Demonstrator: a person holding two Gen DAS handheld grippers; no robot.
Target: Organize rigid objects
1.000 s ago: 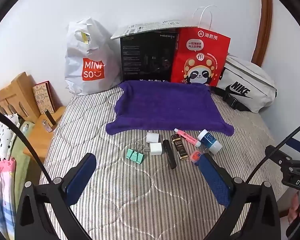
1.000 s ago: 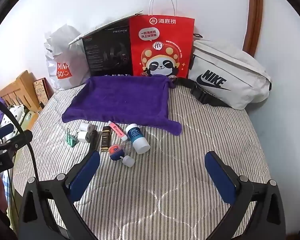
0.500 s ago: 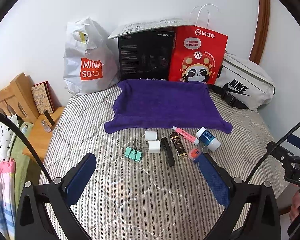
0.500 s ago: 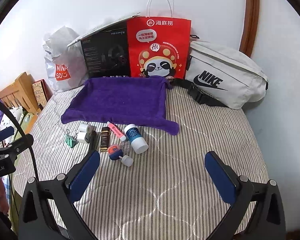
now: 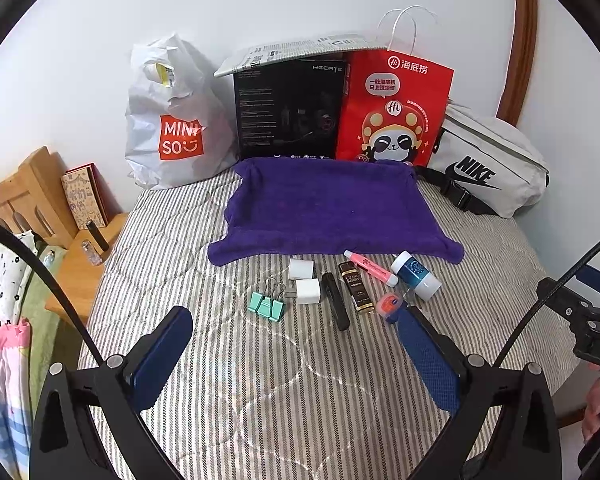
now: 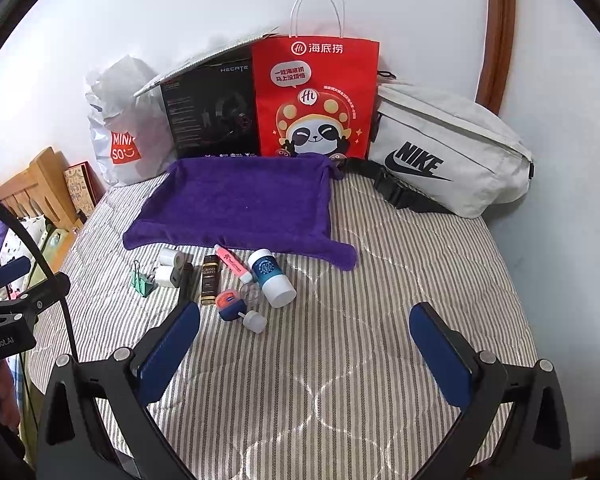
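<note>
- Plainly, both grippers hung wide open and empty above the near part of the striped bed [image 5: 260, 400]: the left gripper [image 5: 296, 354] and the right gripper [image 6: 306, 346].
- Small items lay in a row just in front of the purple towel's [image 5: 328, 208] near edge: a green binder clip [image 5: 266, 306], two white chargers [image 5: 302, 280], a black stick [image 5: 336, 300], a dark gold-labelled box [image 5: 354, 288], a pink highlighter [image 5: 370, 267] and a blue-and-white bottle [image 5: 416, 276].
- An orange-and-blue round piece [image 6: 229, 303] showed whole only in the right wrist view, with a small white cap [image 6: 254, 321] beside it; the left finger pad [image 5: 426, 360] partly hid it in the left wrist view.
- Only the left view showed the wooden side table [image 5: 80, 268] clearly, beyond the bed's left edge.
- Bags stood along the bed's far edge by the wall.
</note>
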